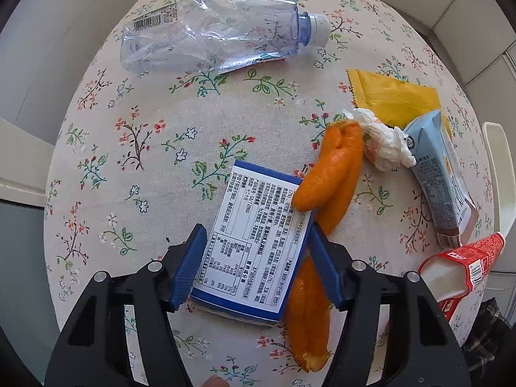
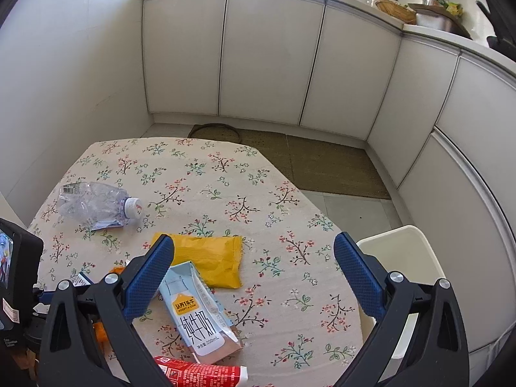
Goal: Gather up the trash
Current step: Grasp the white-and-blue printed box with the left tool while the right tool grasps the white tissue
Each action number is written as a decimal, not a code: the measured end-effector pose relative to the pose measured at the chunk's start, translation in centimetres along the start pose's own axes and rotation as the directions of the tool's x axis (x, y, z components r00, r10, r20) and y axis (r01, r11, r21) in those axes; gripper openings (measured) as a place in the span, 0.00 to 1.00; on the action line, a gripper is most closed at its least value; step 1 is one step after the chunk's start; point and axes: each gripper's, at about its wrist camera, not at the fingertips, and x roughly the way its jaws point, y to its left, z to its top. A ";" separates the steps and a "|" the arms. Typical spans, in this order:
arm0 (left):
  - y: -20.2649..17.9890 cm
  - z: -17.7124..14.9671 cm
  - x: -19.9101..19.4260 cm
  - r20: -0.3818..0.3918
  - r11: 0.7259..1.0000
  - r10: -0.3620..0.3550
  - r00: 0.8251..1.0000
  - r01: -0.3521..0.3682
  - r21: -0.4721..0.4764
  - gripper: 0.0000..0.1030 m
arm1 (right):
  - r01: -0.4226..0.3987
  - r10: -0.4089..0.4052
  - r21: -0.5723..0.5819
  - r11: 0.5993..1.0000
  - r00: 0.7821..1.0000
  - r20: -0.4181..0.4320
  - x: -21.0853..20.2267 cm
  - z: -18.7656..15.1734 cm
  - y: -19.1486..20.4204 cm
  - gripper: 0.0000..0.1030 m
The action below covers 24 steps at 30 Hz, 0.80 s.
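My left gripper (image 1: 256, 266) has its blue pads on both sides of a blue-and-white box (image 1: 254, 245) lying on the floral table; the pads touch its edges. Orange peel (image 1: 332, 174) lies beside and partly under the box, with a crumpled tissue (image 1: 383, 145) next to it. A crushed clear bottle (image 1: 219, 32) lies at the far side and also shows in the right wrist view (image 2: 93, 204). My right gripper (image 2: 254, 271) is open and empty above a light-blue milk carton (image 2: 196, 312) and a yellow wrapper (image 2: 209, 258). A red carton (image 2: 200, 372) lies near the front edge.
A white bin (image 2: 403, 258) stands on the floor just off the table's right edge. White cabinets (image 2: 258, 58) line the far wall and right side, with a brown mat (image 2: 322, 164) on the floor. The tablecloth (image 2: 225, 174) covers the table.
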 end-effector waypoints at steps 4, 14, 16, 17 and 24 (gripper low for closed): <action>1.9 -0.5 -0.6 0.006 0.998 -0.014 1.000 0.014 -0.056 0.55 | -0.024 0.024 0.003 1.000 0.999 -0.033 0.6 -0.2 0.5 0.94; 6.8 -1.2 -9.4 0.214 0.969 -0.075 0.974 0.121 -0.214 0.54 | -0.131 0.129 -0.006 0.991 0.987 -0.099 1.7 -0.3 2.1 0.93; 6.9 -1.0 -11.0 0.260 0.960 -0.086 0.962 0.150 -0.236 0.54 | -0.230 0.235 0.048 0.972 0.957 -0.170 2.3 -0.4 2.6 0.94; 7.1 -0.8 -11.7 0.285 0.955 -0.093 0.954 0.166 -0.245 0.54 | -0.286 0.299 0.088 0.954 0.930 -0.214 2.8 -0.6 3.0 0.94; 6.7 -0.9 -15.3 0.381 0.942 -0.114 0.918 0.221 -0.251 0.54 | -0.353 0.372 0.116 0.928 0.868 -0.329 5.7 -1.3 8.5 0.72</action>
